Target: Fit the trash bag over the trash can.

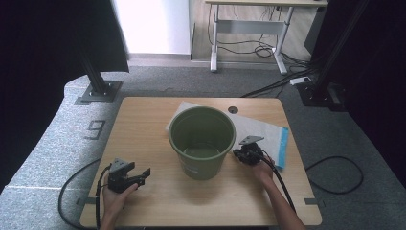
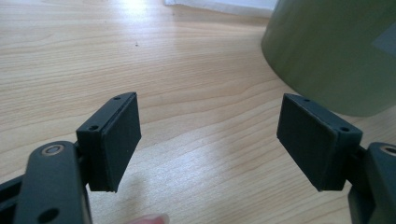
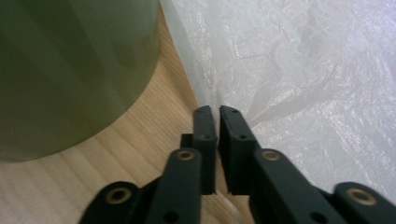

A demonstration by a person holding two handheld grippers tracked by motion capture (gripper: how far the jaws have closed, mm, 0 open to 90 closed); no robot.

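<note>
The edge of the white bag (image 3: 299, 79), lying flat on the worktop (image 1: 143, 120) just right of and behind the green bucket (image 1: 202, 141), is being pinched by the right tongs (image 3: 217, 112), closed on it. The left tongs (image 2: 208, 140) are being held wide open with nothing between them, well left of the bucket.

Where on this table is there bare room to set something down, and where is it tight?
Bare wood lies left of the green bucket, up to the table edge, and along the front edge between the left tongs and the right tongs. It is crowded right of the bucket, where the right tongs meet the white plastic bag.
</note>
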